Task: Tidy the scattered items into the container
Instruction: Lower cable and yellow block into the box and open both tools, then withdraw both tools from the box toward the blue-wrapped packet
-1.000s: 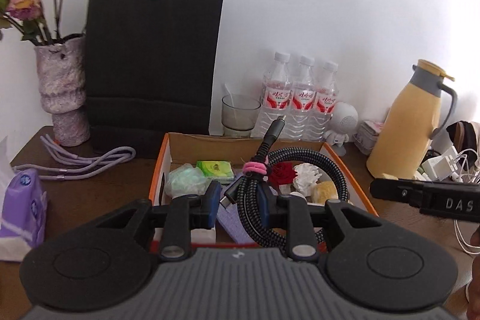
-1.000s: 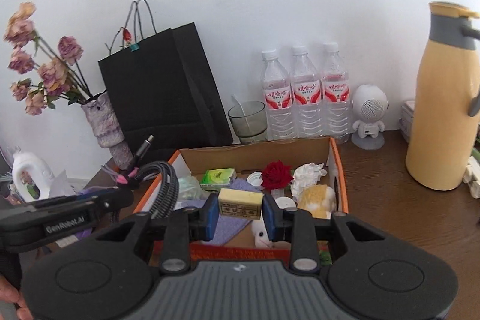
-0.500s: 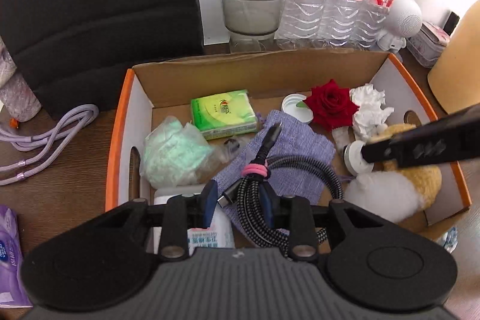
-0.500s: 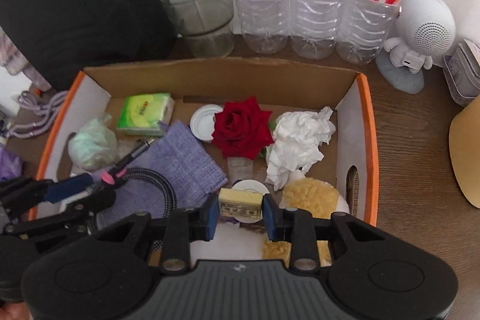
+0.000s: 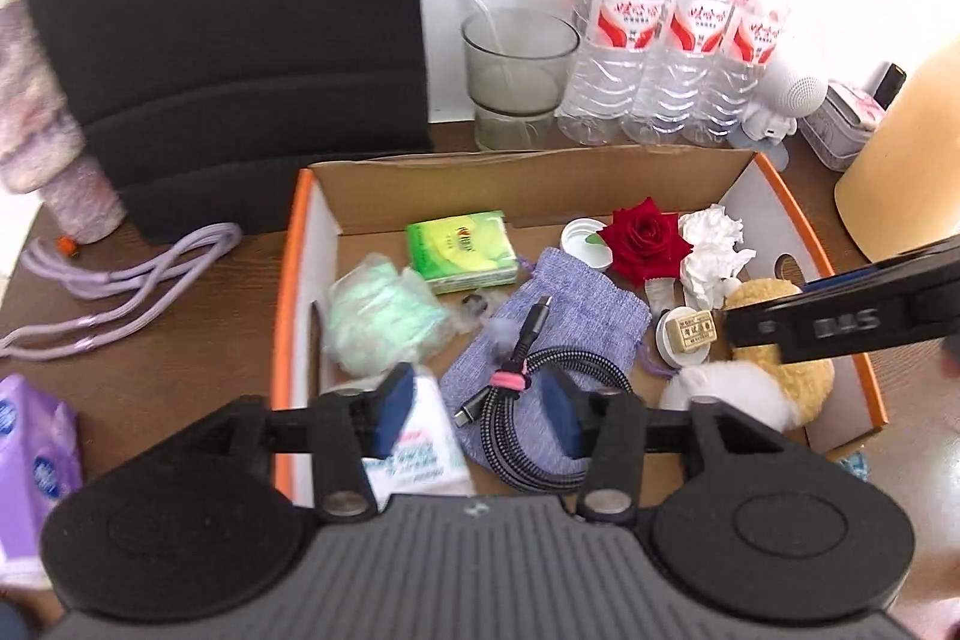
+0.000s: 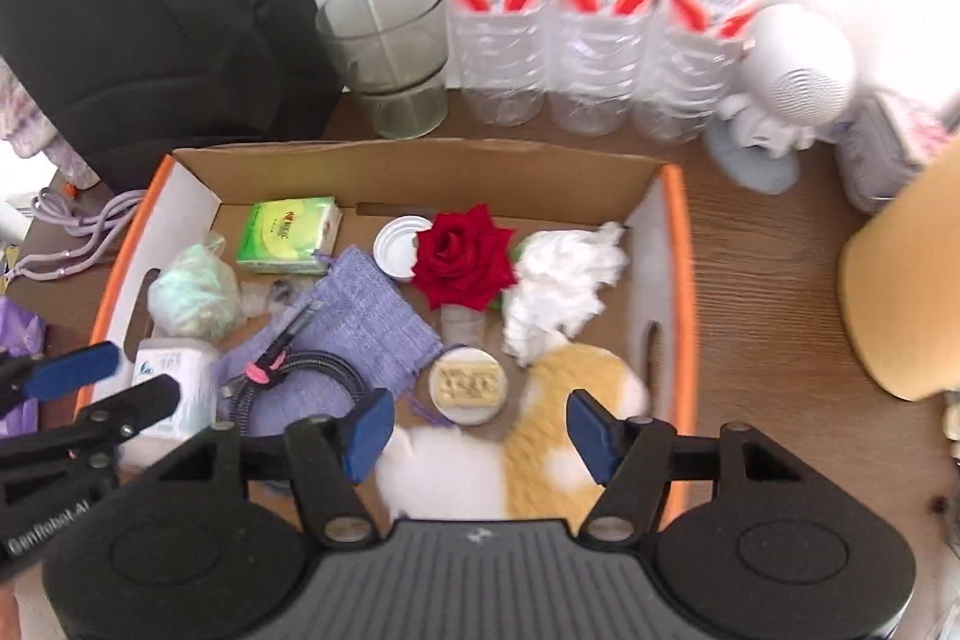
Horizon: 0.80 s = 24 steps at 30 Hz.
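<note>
Orange-edged, the cardboard box [image 5: 786,214] sits on my brown wooden bench [image 6: 762,280] beneath both grippers. My left gripper [image 5: 477,415] has just spread its fingers, gripping nothing; the black braided cable coil [image 5: 528,400] lies loose on the lavender cloth pouch [image 5: 576,304]. My right gripper [image 6: 477,430] has likewise opened; the small tan block [image 6: 469,384] rests on a white round lid in the box.

Home setting, cluttered wooden table [image 6: 762,280] against a white wall. Beyond the tongs: three water bottles [image 6: 606,16], a drinking glass [image 6: 390,52], a black paper bag [image 5: 222,4], and a vase [image 5: 54,160] off to their left. Below them, an orange-edged cardboard box [image 6: 675,244] of household odds and ends.
</note>
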Each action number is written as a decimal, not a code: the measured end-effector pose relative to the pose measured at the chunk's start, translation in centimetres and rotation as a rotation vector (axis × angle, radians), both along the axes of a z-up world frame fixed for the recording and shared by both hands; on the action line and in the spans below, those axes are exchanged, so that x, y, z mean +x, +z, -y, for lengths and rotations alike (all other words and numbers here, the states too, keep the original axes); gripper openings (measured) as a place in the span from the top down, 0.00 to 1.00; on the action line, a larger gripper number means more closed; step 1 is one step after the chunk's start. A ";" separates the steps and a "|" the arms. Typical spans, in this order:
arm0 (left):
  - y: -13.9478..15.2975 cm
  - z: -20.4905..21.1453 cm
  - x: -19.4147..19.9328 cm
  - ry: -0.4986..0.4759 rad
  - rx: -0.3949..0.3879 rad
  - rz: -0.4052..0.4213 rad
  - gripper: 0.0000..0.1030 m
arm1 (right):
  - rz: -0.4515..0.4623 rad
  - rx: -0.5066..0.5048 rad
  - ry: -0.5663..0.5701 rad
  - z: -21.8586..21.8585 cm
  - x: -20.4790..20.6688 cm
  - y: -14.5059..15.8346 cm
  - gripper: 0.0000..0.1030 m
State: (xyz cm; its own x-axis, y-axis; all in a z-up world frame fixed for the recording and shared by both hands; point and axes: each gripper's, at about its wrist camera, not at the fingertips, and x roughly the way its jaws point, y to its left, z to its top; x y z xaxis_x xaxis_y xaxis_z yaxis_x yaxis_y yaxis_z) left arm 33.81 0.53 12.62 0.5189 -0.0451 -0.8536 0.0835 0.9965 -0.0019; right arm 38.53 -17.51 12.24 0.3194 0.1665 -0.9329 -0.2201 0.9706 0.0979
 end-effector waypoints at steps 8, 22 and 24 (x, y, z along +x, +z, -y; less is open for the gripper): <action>4.1 -0.5 -5.4 0.054 0.036 0.078 0.10 | 0.073 0.010 -0.046 3.2 -4.8 3.8 0.37; 2.0 0.4 -22.3 0.095 -0.015 0.767 0.01 | 0.752 0.143 0.007 3.1 -21.7 4.5 0.15; 0.6 0.5 -24.0 0.125 -0.018 0.768 0.01 | 0.806 0.146 0.013 3.0 -23.7 3.3 0.15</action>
State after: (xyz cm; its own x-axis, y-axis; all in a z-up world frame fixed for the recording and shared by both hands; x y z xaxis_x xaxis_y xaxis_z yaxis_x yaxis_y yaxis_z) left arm 9.80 0.04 13.19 0.9665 0.0423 -0.2530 -0.0450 0.9990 -0.0050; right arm 14.86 -20.52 15.55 0.8798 0.2769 -0.3864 -0.2879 0.9572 0.0306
